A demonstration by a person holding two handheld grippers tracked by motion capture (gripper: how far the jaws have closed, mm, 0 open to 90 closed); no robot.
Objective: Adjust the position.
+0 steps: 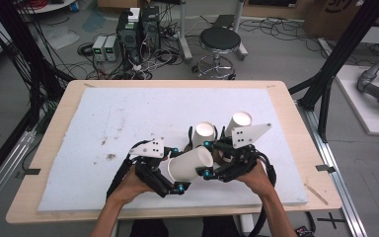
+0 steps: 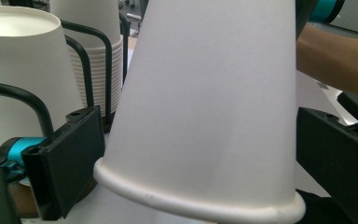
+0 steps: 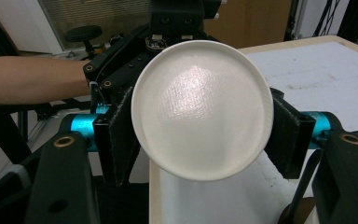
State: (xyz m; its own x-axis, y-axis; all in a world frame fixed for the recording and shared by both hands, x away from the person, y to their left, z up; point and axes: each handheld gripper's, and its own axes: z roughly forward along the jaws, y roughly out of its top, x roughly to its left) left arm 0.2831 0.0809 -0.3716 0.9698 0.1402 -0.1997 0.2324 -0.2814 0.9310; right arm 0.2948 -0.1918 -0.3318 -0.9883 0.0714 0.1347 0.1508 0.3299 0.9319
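Right now I see a white paper cup (image 1: pixel 190 163) held sideways between my two grippers, near the 6 o'clock edge of the worktop (image 1: pixel 59 118). Its open mouth points toward 9 o'clock and its flat bottom toward 3 o'clock.

In the left gripper view, the cup (image 2: pixel 214 107) goes up between the two black jaws, rim at the bottom of the picture. The left gripper (image 2: pixel 200 163) has one jaw close against the cup near the rim. The other jaw stands a little way off from it. So these jaws are apart, and I cannot tell if they squeeze the cup.

In the right gripper view, I look at the round bottom of the cup (image 3: pixel 203 109). The right gripper (image 3: pixel 200 135) has a jaw pressed on each side of it. These jaws are clamped on the cup.

In the high view, the left gripper (image 1: pixel 177 170) sits at 9 o'clock from the cup and the right gripper (image 1: pixel 212 160) at 3 o'clock. A hand holds each one.

Just past the cup, toward 12 o'clock, stands a second cup (image 1: pixel 205 134). A stack of cups (image 1: pixel 238 123) stands at 2 o'clock. In the left gripper view the stack (image 2: pixel 95 60) shows many rims, one on another.

A white foam sheet (image 1: pixel 128 118) covers most of the worktop. On the floor beyond, at 12 o'clock, is a black stool (image 1: pixel 219 42).
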